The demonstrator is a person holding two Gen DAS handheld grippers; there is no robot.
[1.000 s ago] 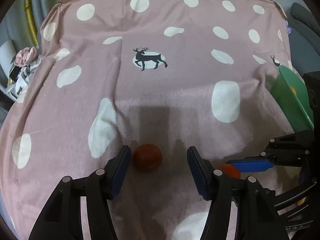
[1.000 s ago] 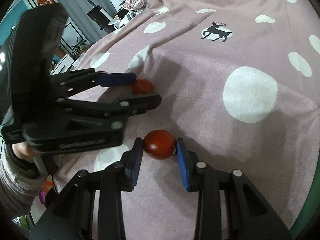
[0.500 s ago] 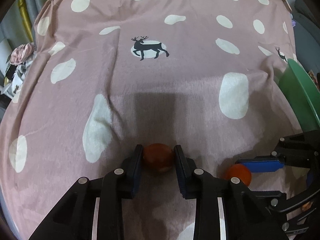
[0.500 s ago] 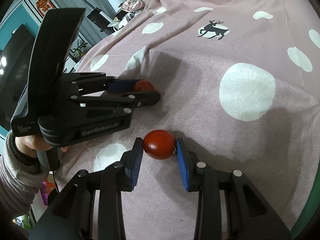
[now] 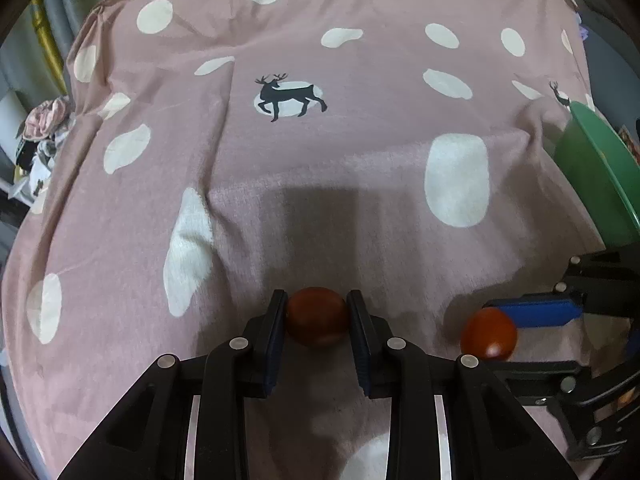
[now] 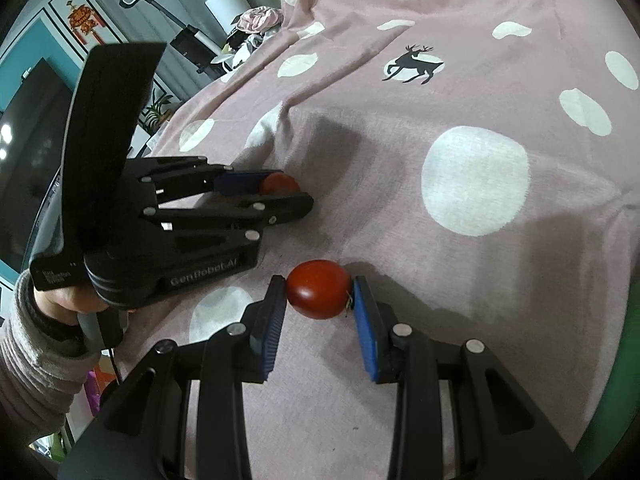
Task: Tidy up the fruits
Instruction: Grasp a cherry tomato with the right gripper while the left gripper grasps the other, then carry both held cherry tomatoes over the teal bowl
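Note:
Two red tomatoes lie on a pink polka-dot cloth (image 5: 360, 160). My left gripper (image 5: 316, 316) is shut on the darker tomato (image 5: 317, 316), both pads pressed against its sides. In the right wrist view the same left gripper (image 6: 276, 196) shows at the left with that tomato (image 6: 278, 183) peeking between its fingers. My right gripper (image 6: 320, 294) is shut on the brighter tomato (image 6: 319, 294); the left wrist view shows that fruit (image 5: 489, 333) at the lower right, under a blue pad. Both fruits rest low on the cloth.
A green bowl (image 5: 592, 176) sits at the right edge of the cloth; its rim (image 6: 624, 360) shows in the right wrist view. A sleeved hand (image 6: 36, 340) holds the left gripper. Furniture and clutter lie beyond the cloth's left edge.
The left gripper's fingers closed in from wide apart onto the darker tomato. The right gripper kept its hold on the brighter tomato and stayed in place.

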